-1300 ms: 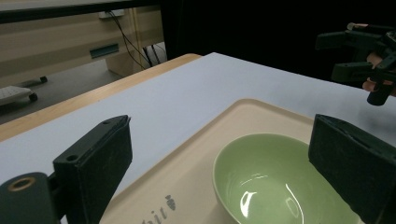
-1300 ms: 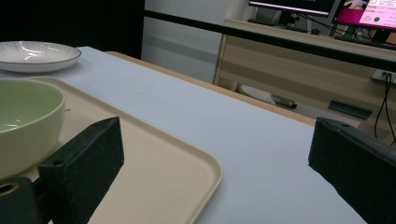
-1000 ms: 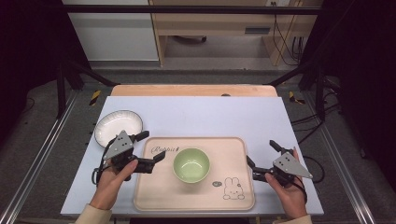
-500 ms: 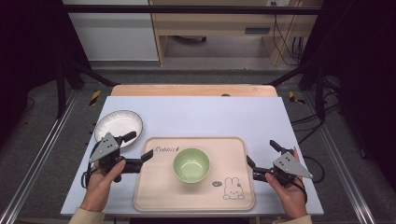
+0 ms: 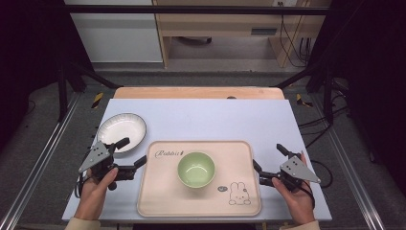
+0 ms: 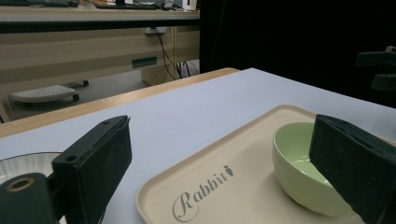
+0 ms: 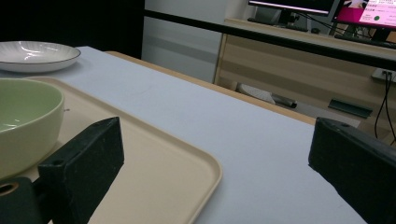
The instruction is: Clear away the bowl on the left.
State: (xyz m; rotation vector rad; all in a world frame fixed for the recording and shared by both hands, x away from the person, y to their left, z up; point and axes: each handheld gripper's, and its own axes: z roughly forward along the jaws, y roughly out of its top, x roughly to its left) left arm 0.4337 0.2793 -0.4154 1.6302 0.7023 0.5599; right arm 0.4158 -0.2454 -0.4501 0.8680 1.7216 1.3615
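Since a second ago the left gripper [image 5: 128, 154] has drawn back leftward off the tray [image 5: 158, 201], from a spot close to the green bowl [image 5: 196, 168] to the bare table just beside the tray's left edge; the right gripper [image 5: 268, 160] has stayed where it was. Nearest the person, both hands come in from the bottom of the high view, each holding its tool low over the table [image 5: 210, 120]. The left gripper's jaws stand wide apart with nothing between them, and in the left gripper view they frame the tray's "Rabbit" lettering and the bowl [image 6: 303, 172]. The right gripper sits just beside the tray's right edge, jaws likewise spread wide and empty; its own view looks across the tray corner [image 7: 187, 163] toward the bowl [image 7: 23, 126]. The bowl stands upright near the middle of the tray, apart from both grippers. Farther off, a white plate [image 5: 121, 131] with a dark rim rests on the table beyond the left gripper, just off the tray's far-left corner.
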